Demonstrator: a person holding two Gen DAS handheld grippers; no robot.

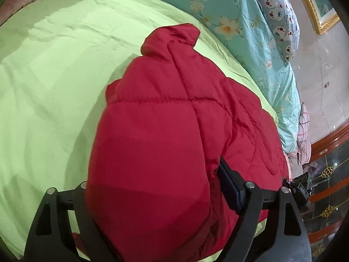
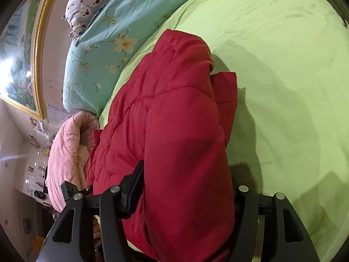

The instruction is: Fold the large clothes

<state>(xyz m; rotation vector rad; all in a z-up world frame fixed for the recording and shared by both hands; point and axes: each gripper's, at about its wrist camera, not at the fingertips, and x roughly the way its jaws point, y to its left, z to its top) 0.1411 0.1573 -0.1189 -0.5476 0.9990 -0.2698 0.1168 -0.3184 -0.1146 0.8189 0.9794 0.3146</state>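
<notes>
jacket: the red puffer jacket [image 1: 165, 131] lay bundled on the green sheet [image 1: 48, 100], filling the centre and lower middle of both frames
left gripper: my left gripper [image 1: 152, 196] stood spread, padding bulging between its jaws; I could not tell if the pads pressed
right gripper: right gripper [image 2: 185, 187] likewise spread around a thick fold
risk: I judged the springy fill might push the fold open once released
risk 2: a pad might snag the fabric and drag the bundle toward the floral quilt [image 1: 250, 43] at upper right
</notes>
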